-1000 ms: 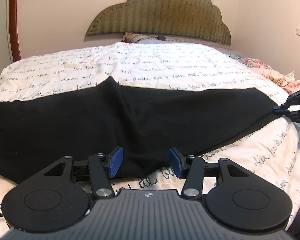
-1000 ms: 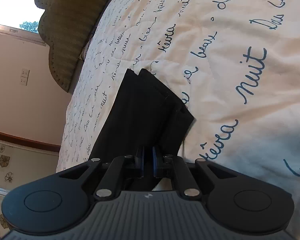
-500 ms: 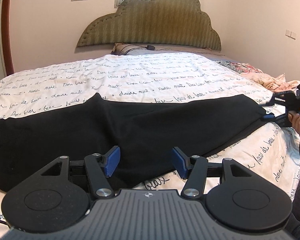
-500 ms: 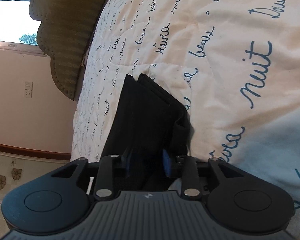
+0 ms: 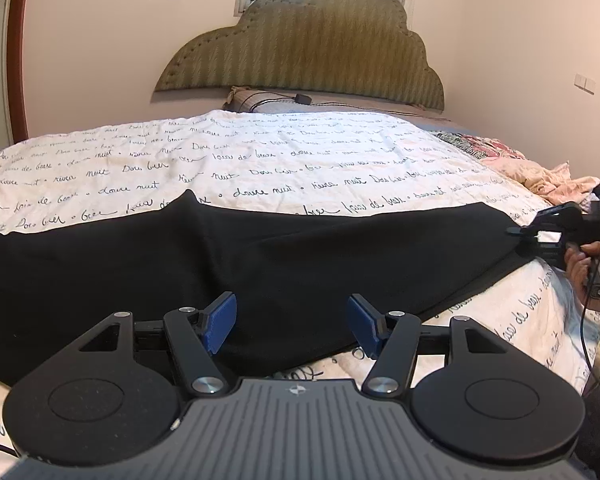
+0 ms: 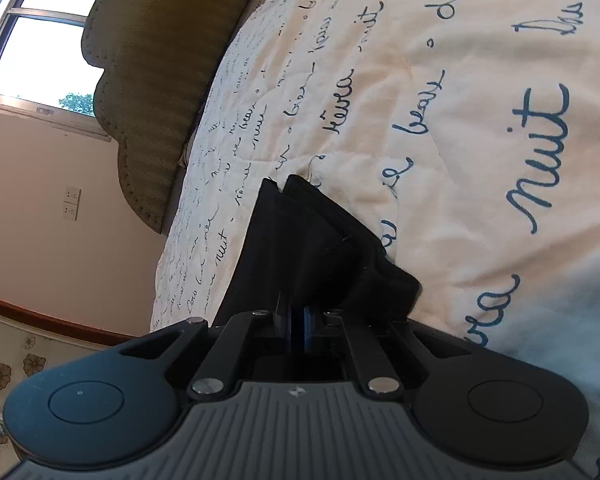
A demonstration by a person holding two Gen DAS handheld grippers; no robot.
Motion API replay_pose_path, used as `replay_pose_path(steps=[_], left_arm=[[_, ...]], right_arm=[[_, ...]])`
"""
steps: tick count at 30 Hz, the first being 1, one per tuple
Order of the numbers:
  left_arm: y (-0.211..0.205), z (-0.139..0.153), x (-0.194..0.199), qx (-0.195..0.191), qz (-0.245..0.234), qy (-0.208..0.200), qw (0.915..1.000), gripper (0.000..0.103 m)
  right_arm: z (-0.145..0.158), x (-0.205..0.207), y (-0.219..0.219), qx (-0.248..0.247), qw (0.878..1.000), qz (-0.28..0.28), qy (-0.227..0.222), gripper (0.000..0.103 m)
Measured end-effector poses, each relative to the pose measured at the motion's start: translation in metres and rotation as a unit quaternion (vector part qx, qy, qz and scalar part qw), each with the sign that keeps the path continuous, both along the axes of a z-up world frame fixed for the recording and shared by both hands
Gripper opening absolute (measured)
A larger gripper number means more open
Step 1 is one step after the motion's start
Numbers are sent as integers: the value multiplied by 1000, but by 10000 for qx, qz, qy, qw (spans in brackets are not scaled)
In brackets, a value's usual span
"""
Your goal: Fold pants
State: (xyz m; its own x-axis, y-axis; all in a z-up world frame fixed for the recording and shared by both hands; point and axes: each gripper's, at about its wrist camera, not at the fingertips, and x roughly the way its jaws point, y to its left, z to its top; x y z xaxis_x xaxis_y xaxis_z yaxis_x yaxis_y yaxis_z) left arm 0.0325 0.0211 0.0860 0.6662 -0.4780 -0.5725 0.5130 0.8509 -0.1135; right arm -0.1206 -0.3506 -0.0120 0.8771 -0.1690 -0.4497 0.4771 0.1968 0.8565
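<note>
Black pants [image 5: 280,256] lie spread flat across the bed from left to right, folded lengthwise. My left gripper [image 5: 292,316] hovers over their near edge at the middle; its jaws are opening, and the blue pads [image 5: 220,322] do not press the cloth below them. In the right wrist view the leg end of the pants [image 6: 312,240] runs away from me, and my right gripper [image 6: 298,316] is shut on that hem. In the left wrist view the right gripper [image 5: 540,236] sits at the far right end of the pants, held by a hand [image 5: 584,264].
The bed cover [image 5: 300,152] is white with dark handwriting. A padded headboard [image 5: 312,44] stands at the far end, with a pillow and a cable [image 5: 268,98] below it. Crumpled pink bedding [image 5: 540,176] lies at the far right. The bed's edge drops off at the right.
The right gripper's jaws opened around the hem and closed on it again. The left gripper's jaws have spread a little wider over the pants.
</note>
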Motion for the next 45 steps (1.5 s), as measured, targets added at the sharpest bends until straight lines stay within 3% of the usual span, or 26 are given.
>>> replay_pose_path(steps=[3, 5, 6, 8, 12, 14, 16, 19, 22, 27, 30, 33, 36, 37, 38, 39, 42, 45], left_arm=[[-2, 4, -1, -56, -70, -19, 10000, 66], [-2, 4, -2, -120, -135, -43, 9998, 68], [-3, 3, -2, -158, -148, -35, 9998, 70], [-6, 1, 2, -157, -105, 47, 9998, 69], [-13, 0, 8, -310, -169, 158, 9993, 69], [-18, -1, 11, -377, -161, 183, 9990, 69], [-22, -2, 14, -432, -109, 231, 9987, 69], [-26, -4, 14, -487, -149, 247, 9984, 70], [-34, -9, 17, -390, -210, 327, 9985, 70], [-46, -9, 15, -386, -360, 303, 9981, 70], [-50, -8, 8, -325, -438, 255, 9982, 70], [-49, -9, 6, -257, -439, 268, 9983, 70], [-47, -11, 10, -291, -340, 370, 9983, 70], [-47, -13, 13, -347, -307, 411, 9981, 70], [-48, -14, 17, -426, -292, 463, 9976, 70], [-49, -17, 21, -498, -288, 512, 9970, 72], [-65, -33, 38, -339, -236, 567, 9975, 72], [-78, -54, 53, -113, -282, 939, 9951, 72]], right_arm=[[29, -14, 7, -394, 9990, 10, -226, 3], [20, -20, 2, -560, 9983, 41, 183, 3], [2, -25, -6, -256, 9987, -64, 437, 3], [-16, -38, -11, 240, 9994, -231, 14, 2], [9, -36, -2, -266, 9996, -117, 49, 3], [-3, -34, -11, -35, 9993, -88, 353, 4], [-10, -43, -15, 286, 9995, -74, 112, 5], [4, -61, -5, -28, 9996, -174, 220, 11], [5, -76, -4, 51, 9993, -250, 288, 18], [-3, -72, -12, 237, 9991, -239, 255, 20], [-4, -60, -15, 332, 9990, -299, 62, 31], [3, -46, -13, 68, 9997, -230, -62, 51], [4, -27, -8, -225, 9997, -12, 94, 47], [3, -23, -6, -264, 9995, 54, 132, 26], [1, -20, -7, -199, 9996, 121, 147, 13], [0, -19, -7, -161, 9998, 82, 130, 6], [18, -24, -8, -336, 9993, 11, -177, 5], [35, -33, -4, -596, 9971, 83, -458, 5]])
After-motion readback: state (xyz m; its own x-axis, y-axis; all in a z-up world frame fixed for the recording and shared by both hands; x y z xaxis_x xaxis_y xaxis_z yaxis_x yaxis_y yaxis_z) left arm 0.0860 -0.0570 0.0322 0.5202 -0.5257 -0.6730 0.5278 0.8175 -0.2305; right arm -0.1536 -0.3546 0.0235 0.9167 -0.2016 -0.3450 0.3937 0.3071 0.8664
